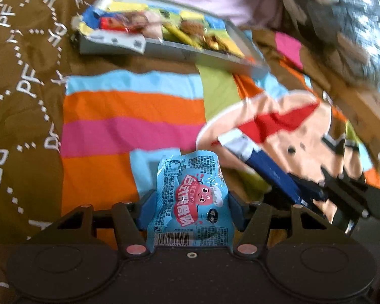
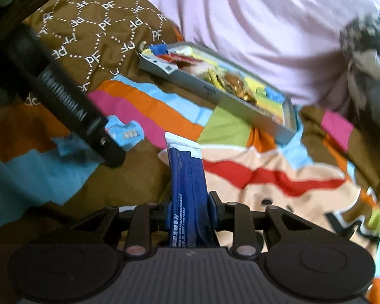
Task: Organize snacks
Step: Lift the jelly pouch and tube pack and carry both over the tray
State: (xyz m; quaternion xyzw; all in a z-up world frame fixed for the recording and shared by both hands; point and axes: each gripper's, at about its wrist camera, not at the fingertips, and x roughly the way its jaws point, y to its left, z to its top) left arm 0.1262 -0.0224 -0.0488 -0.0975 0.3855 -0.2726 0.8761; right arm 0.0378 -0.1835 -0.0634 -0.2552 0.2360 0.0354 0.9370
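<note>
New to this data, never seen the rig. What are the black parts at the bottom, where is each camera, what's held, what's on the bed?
No robot arm here: a person carries a hand-held gripper in each hand, each with a fisheye camera looking forward along its two fingers. The black linkages at the bottom of each picture are that gripper's own body.

In the left wrist view, the left hand-held gripper is shut on a light blue snack packet. In the right wrist view, the right hand-held gripper is shut on a dark blue stick pack. Each view also catches the other gripper.

Beneath is a colourful patterned bedspread. On it sits a grey tray already filled with assorted snacks; the pictures are blurred, so I cannot name them.
</note>
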